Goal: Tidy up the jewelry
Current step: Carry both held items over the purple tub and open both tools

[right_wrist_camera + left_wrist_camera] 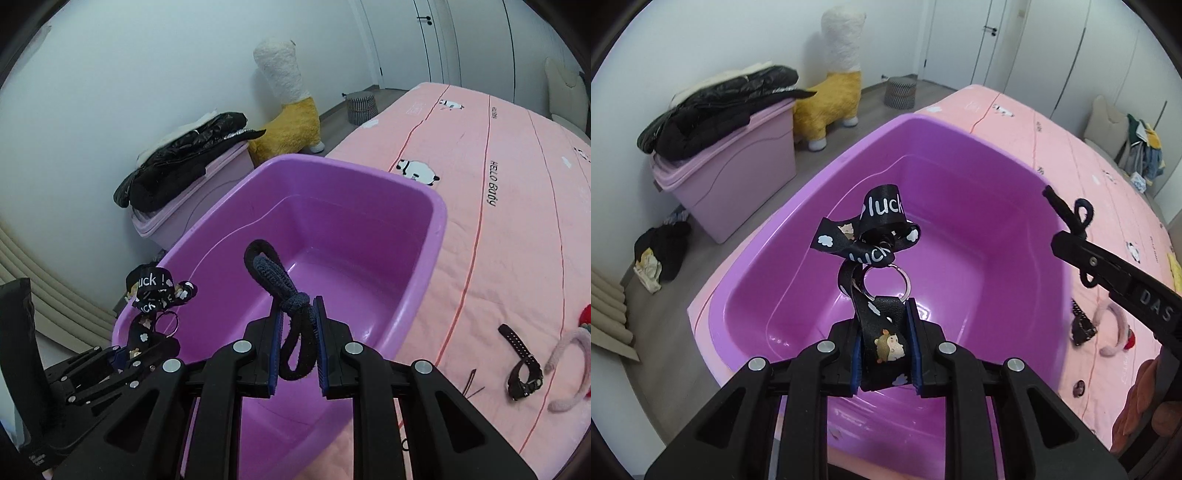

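A purple plastic tub sits on the pink bed. My left gripper is shut on a black printed lanyard with a key ring, held over the tub's inside; it also shows in the right wrist view. My right gripper is shut on a dark knotted hair band, held above the tub's near edge; it enters the left wrist view from the right.
On the pink bedspread to the right lie a black strap, a pink fuzzy headband and thin hairpins. A lilac storage bin with a black jacket and a yellow plush stand on the floor at left.
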{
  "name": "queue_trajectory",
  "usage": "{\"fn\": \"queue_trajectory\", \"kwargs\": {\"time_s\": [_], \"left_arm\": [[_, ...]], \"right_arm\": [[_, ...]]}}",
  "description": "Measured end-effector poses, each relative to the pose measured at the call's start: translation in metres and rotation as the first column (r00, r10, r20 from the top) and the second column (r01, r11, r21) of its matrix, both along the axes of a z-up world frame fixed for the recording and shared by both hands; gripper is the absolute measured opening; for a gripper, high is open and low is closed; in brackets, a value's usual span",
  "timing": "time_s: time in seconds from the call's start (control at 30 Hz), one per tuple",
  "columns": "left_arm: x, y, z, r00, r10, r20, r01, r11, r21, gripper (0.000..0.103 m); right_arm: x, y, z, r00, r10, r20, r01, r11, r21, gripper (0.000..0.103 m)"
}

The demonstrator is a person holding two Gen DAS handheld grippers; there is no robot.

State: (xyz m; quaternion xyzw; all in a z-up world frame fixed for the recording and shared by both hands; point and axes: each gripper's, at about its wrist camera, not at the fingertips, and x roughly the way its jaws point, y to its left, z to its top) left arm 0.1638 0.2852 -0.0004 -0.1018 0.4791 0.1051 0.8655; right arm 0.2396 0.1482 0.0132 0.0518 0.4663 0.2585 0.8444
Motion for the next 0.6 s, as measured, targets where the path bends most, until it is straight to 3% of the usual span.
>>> {"fn": "queue_trajectory", "kwargs": {"time_s": [0.23,0.6], "left_arm": [[0.023,0.006,-0.029,0.997,0.014,-0.075,-0.015,1.000,-0.021,0.020],[0.038,0.006,-0.046,0.992,0.025,-0.123,-0.028,0.999,-0.021,0.020]], "right_arm": [[0.038,0.025,-0.044,0.991,-0.009,-0.136,0.002,0.999,-0.049,0.016],[0.049,0.041,-0.055,0.996,-0.012,-0.090,-0.004,0.984,-0.179,0.019]]}}
